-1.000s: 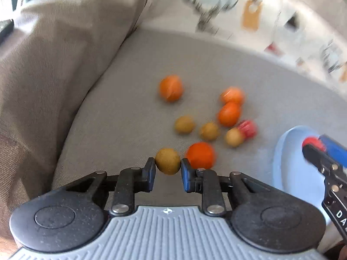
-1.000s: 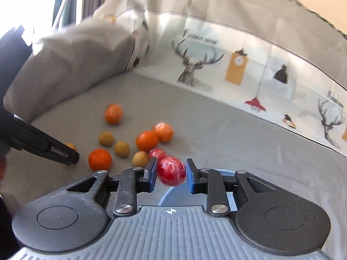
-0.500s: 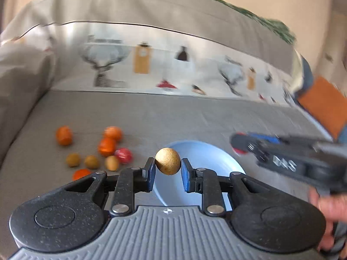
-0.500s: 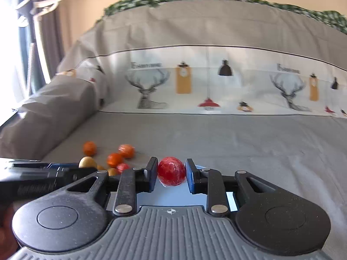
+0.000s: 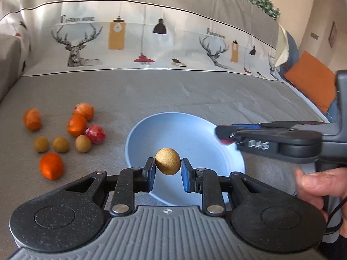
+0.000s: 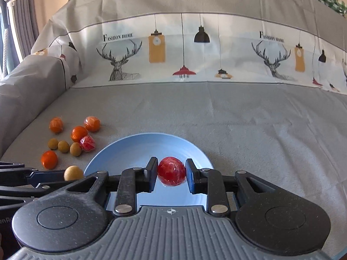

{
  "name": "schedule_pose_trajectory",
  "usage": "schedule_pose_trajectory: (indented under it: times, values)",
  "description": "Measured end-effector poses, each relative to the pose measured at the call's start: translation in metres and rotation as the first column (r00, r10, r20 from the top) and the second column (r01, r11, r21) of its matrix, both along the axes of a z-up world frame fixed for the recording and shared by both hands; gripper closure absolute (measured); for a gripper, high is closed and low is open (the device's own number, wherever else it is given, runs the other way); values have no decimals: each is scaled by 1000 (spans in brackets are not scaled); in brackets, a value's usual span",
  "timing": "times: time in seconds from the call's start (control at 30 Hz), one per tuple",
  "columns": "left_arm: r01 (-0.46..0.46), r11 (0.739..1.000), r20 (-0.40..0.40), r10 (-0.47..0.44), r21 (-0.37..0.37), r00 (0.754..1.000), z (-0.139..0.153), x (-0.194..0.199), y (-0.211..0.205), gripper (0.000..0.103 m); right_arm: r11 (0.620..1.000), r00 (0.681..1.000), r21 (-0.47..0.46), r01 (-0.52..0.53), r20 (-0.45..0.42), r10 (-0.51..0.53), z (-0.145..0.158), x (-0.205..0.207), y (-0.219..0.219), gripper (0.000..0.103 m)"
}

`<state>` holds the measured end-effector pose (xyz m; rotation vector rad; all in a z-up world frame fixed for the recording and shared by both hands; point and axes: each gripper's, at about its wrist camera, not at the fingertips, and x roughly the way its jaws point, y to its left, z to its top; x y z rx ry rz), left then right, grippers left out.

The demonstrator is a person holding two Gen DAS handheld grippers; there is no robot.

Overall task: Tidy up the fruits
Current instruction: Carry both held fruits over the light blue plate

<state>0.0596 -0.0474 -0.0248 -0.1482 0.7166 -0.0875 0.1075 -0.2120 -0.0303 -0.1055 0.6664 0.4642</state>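
Both grippers have swung away from the loose fruit pile point(image 5: 65, 136) to the blue plate point(image 5: 188, 127). Over it the left gripper point(image 5: 167, 174) pinches a tan round fruit point(image 5: 167, 161), and the right gripper point(image 6: 171, 174) pinches a red wrapped fruit point(image 6: 171, 171). From the left wrist view, the right gripper's fingers hide nearly all of its red fruit. A hand point(image 5: 321, 186) is cut off at the frame edge.

A round tan longan point(image 5: 167, 161) and a shiny red wrapped fruit point(image 6: 171, 171) hang above the empty blue plate point(image 5: 190, 130). Left of the plate on the grey sheet lie four oranges point(image 5: 77, 125), three longans point(image 5: 60, 144) and another red fruit point(image 5: 95, 134), clustered close.
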Motion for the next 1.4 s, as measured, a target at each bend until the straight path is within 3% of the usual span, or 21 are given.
schedule_pose_trajectory:
  times: [0.2,0.4,0.73,1.4]
  values:
    - [29,999,-23,-28,34,999,-14,5,-10,75,998,999,-62,2,-43,-5,-13,7,10,74]
    - [46,998,-21,-45,46,999,-19,8,-12,75,998,999,-66,5,-47,-8,-15,8,9,74]
    - [51,999,5,-51,14,999,-14,6,-6,75,997,999,-76,-8,-33,5,-14,4,12,74]
    - [71,997,12,-71,19,997,-14,4,-3,75,996,1000,-87,-12,-17,11,-13,0,15,74]
